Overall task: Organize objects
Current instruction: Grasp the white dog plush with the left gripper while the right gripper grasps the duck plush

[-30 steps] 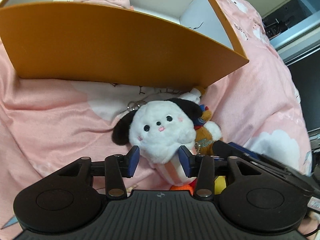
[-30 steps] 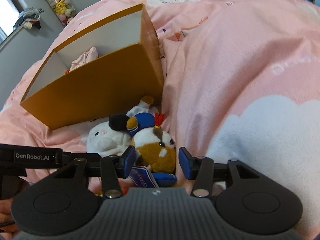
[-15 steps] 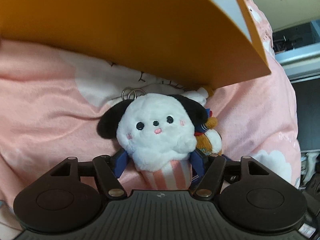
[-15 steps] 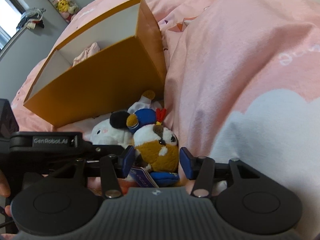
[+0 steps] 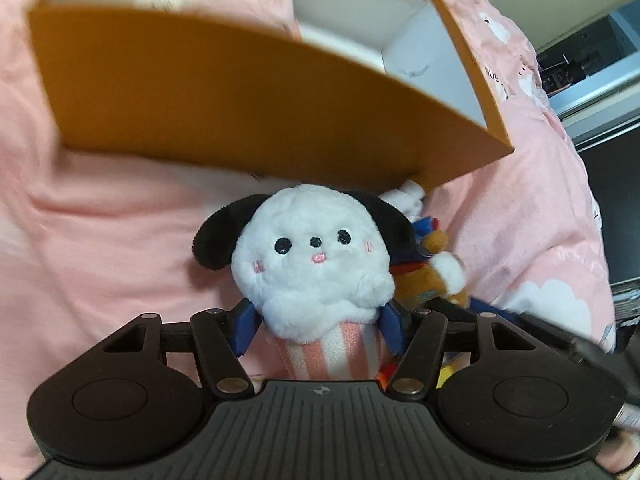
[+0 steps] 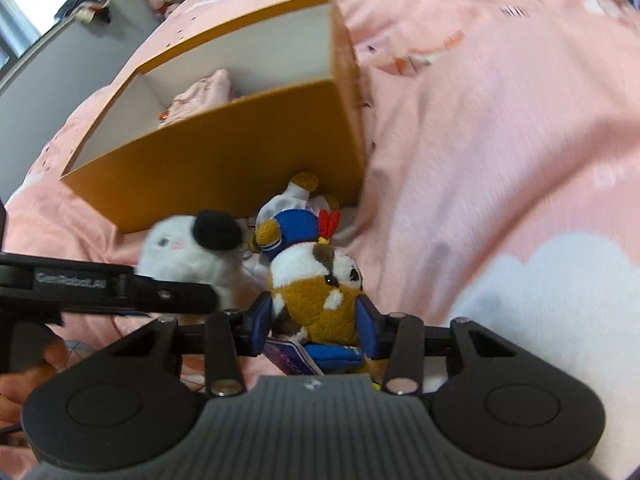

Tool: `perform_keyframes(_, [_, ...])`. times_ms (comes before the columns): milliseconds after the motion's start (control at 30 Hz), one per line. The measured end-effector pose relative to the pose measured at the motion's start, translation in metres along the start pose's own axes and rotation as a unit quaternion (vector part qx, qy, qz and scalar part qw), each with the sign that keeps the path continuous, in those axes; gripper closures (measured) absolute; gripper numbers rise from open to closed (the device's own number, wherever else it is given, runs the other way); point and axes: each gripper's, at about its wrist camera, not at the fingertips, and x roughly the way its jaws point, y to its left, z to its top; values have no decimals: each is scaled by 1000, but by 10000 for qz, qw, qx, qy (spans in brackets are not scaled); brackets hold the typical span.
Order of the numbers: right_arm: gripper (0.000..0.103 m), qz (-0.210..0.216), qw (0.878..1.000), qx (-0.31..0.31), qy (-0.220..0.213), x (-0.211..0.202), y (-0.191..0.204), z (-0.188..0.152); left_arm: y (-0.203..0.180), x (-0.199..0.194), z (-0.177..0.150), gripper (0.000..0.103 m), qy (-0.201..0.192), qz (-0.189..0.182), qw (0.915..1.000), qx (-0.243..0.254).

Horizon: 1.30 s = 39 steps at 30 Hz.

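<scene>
A white plush dog with black ears (image 5: 312, 260) lies on the pink bedsheet (image 5: 120, 240) in front of an orange box (image 5: 240, 100). My left gripper (image 5: 316, 328) straddles its striped lower body. The jaws are wide and closing; fur brushes the pads, with a gap on the left side. A brown and white plush (image 6: 320, 296) sits between the pads of my right gripper (image 6: 314, 326), which are closing and touch both its sides. The brown plush (image 5: 424, 280) also shows in the left wrist view, and the white dog (image 6: 180, 256) looks blurred in the right wrist view.
The orange box (image 6: 224, 152) has white inner walls and holds a pink cloth item (image 6: 204, 92). A third plush with a blue cap (image 6: 296, 220) lies against the box's corner. The left gripper's body (image 6: 120, 292) and a hand (image 6: 24, 380) are at left. Bedding rises at right.
My left jaws spread wide and slid forward around the white dog, which shifted left in the right wrist view. My right pads closed in onto the brown plush.
</scene>
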Motion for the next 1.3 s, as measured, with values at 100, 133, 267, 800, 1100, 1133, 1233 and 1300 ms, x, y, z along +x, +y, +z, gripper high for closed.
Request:
perform_keyframes(100, [57, -227, 9995, -224, -43, -8, 11, 3, 8, -17, 0, 33, -223, 271, 9987, 358])
perform_keyframes(133, [57, -290, 9988, -379, -90, -10, 16, 3, 7, -18, -1, 33, -260, 356, 9979, 476])
perform_keyframes(267, [57, 214, 9940, -1069, -5, -14, 37, 1, 23, -20, -1, 33, -285, 399, 9981, 374])
perform_keyframes(800, [67, -257, 9923, -1204, 130, -6, 63, 25, 50, -22, 2, 33, -425, 241, 9986, 198])
perform_keyframes(1100, [90, -389, 9908, -1188, 509, 39, 82, 35, 56, -24, 3, 33, -495, 114, 9986, 137])
perform_keyframes(1133, [95, -421, 9905, -1203, 515, 40, 83, 35, 57, -24, 4, 33, -495, 99, 9986, 130])
perform_keyframes(1233, [103, -382, 9873, -1467, 467, 35, 87, 36, 60, -24, 5, 33, -485, 53, 9988, 100])
perform_keyframes(1300, [103, -325, 9821, -1812, 398, 30, 96, 39, 61, -26, 5, 33, -507, 66, 9986, 112])
